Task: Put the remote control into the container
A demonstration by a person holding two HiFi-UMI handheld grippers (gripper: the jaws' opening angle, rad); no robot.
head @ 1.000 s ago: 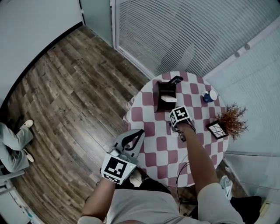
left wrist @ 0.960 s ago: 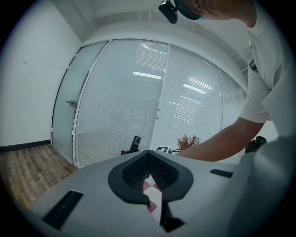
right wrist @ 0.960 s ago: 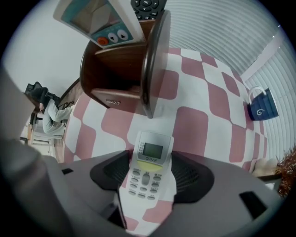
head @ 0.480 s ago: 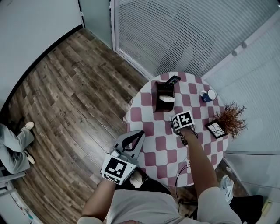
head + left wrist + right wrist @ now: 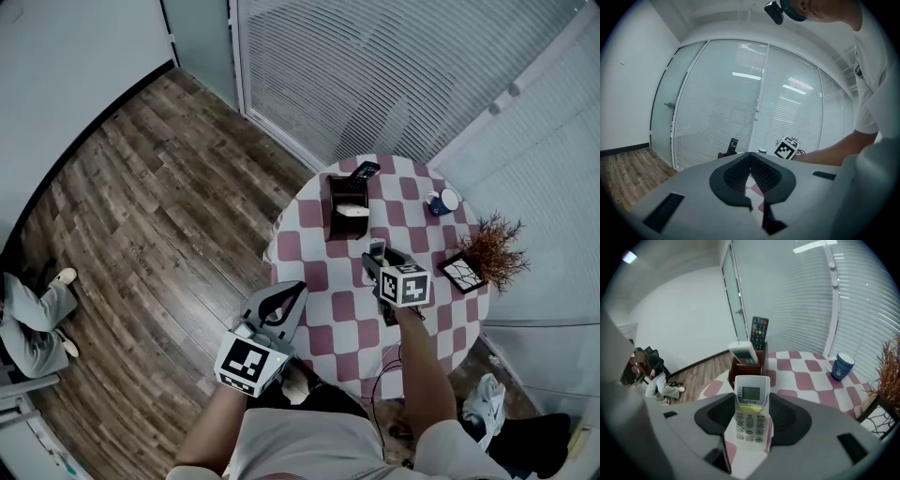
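Observation:
My right gripper (image 5: 379,262) (image 5: 749,427) is shut on a white remote control (image 5: 377,249) (image 5: 750,411) with a small screen, held up above the checked table (image 5: 323,319); its jaws closed onto it within the last second. Beyond it stands the dark brown container (image 5: 335,217) (image 5: 738,369). A second white remote (image 5: 353,210) (image 5: 744,352) and a black remote (image 5: 365,171) (image 5: 759,333) (image 5: 733,145) stick out of it. My left gripper (image 5: 289,298) (image 5: 750,157) hangs off the table's near left edge, shut and empty.
A blue mug (image 5: 439,202) (image 5: 842,366) stands at the table's far right. A dried twig plant (image 5: 492,246) (image 5: 886,366) and a framed tile (image 5: 463,272) sit at the right edge. A person sits on the wooden floor far left (image 5: 28,309).
The right gripper has risen off the table with the white remote between its jaws, tipped more steeply downward and come nearer to me. The left gripper has stayed put.

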